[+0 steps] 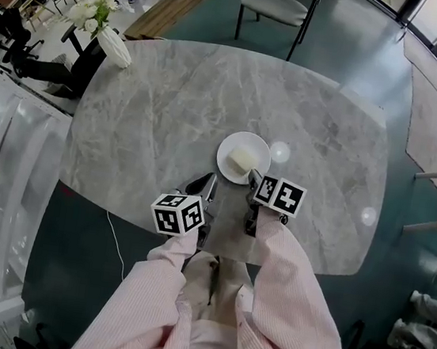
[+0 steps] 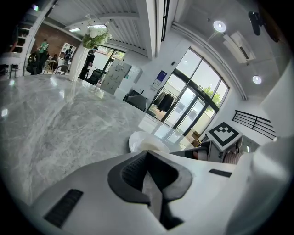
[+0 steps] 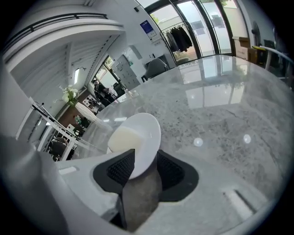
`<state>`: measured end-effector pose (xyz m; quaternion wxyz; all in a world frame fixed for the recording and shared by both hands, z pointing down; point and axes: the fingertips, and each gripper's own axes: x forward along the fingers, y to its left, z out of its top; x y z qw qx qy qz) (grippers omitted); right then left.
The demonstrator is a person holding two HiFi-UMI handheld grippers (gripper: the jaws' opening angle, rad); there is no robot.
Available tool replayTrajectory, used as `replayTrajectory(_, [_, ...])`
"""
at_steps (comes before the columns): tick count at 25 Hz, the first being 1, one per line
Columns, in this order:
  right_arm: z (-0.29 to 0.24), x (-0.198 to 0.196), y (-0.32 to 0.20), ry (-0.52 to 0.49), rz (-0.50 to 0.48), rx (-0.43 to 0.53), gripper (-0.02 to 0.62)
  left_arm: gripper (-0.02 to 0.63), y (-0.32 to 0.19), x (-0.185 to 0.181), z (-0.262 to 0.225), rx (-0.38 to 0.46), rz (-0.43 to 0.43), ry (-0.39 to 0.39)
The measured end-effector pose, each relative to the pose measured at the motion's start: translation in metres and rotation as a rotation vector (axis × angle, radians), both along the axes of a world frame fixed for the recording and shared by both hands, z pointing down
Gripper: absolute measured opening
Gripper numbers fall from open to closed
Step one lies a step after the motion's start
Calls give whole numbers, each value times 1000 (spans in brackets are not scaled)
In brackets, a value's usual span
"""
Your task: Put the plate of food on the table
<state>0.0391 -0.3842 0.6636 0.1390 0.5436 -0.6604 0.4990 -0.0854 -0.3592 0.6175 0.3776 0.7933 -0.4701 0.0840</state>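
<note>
A white plate with a pale block of food rests flat on the grey marble table, near its front edge. My right gripper is at the plate's near rim. In the right gripper view the plate's rim lies between the two dark pads, which stand apart around it without pressing; the food shows just beyond. My left gripper hovers left of the plate, shut and empty. In the left gripper view its pads meet, with the plate ahead.
A white vase of flowers stands at the table's far left edge. A chair sits beyond the far side. The person's sleeves hang over the near edge. Bare marble spreads left and right of the plate.
</note>
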Motion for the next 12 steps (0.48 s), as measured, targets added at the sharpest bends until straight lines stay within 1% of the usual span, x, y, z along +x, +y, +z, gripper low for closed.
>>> replayTrajectory(3, [-1, -3, 0, 26, -2, 5, 161, -8, -1, -1, -2, 4, -1, 6])
replayTrajectory(7, [-1, -4, 0, 59, -7, 7, 167, -8, -2, -2, -2, 6, -1, 5])
replayTrajectory(10, [-1, -2, 1, 73, -10, 16, 189, -8, -2, -1, -2, 6, 2, 6])
replayTrajectory(12, [-2, 0, 2, 81, -15, 23, 192, -8, -2, -1, -2, 7, 5, 8])
